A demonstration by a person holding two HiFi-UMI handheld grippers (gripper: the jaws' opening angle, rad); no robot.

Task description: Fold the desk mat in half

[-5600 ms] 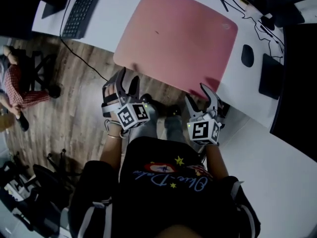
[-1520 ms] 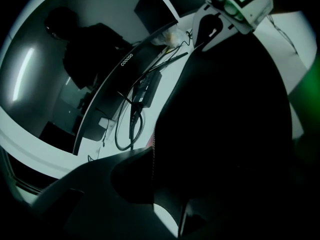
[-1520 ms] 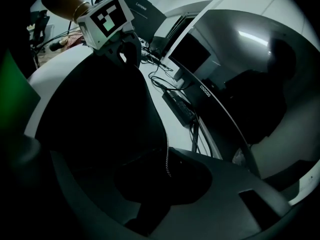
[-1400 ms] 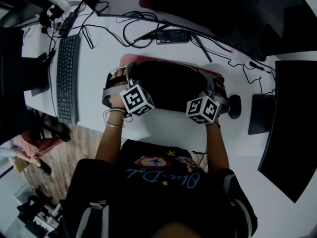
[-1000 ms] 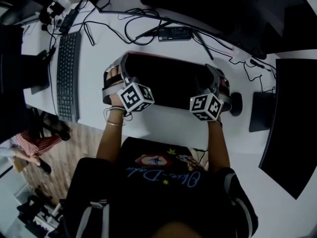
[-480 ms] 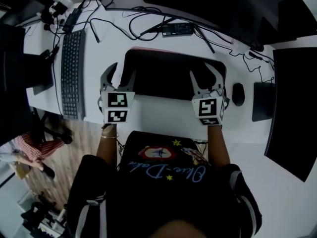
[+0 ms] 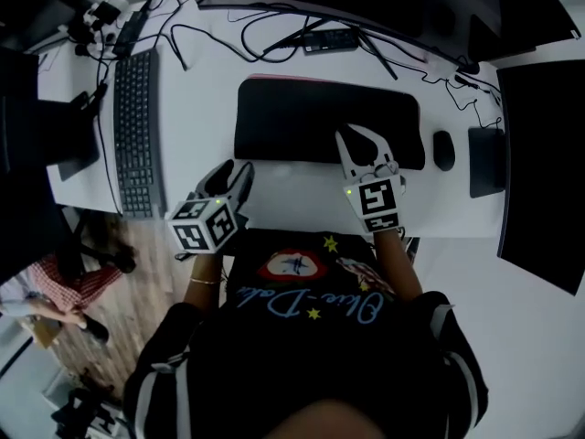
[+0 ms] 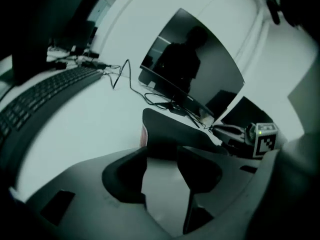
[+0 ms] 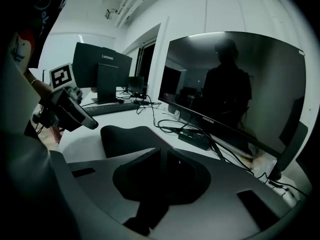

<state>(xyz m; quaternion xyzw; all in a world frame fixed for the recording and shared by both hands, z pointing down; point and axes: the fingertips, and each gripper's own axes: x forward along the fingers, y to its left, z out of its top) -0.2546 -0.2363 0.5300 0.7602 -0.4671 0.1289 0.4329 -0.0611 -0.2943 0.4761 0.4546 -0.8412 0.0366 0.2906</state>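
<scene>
The left gripper [image 7: 236,172] has its jaws apart, though they have just been closing, with only bare desk between them; it sits over the near edge of the desk, just near and left of the mat's corner. The right gripper [image 7: 353,135] has just been closing too, its jaws now all but together on nothing, its tips over the near edge of the mat toward the right end. The desk mat [image 7: 311,117] lies folded, dark side up, a red edge showing along its far side. Around it spreads the white desk [image 7: 196,99], with a keyboard [image 7: 137,126] to the left, a mouse [image 7: 443,150] just right of the mat, and tangled cables [image 7: 274,37] at the far side under a big dark monitor [image 9: 235,84]. Wooden floor [image 7: 114,250] shows at the near left.
</scene>
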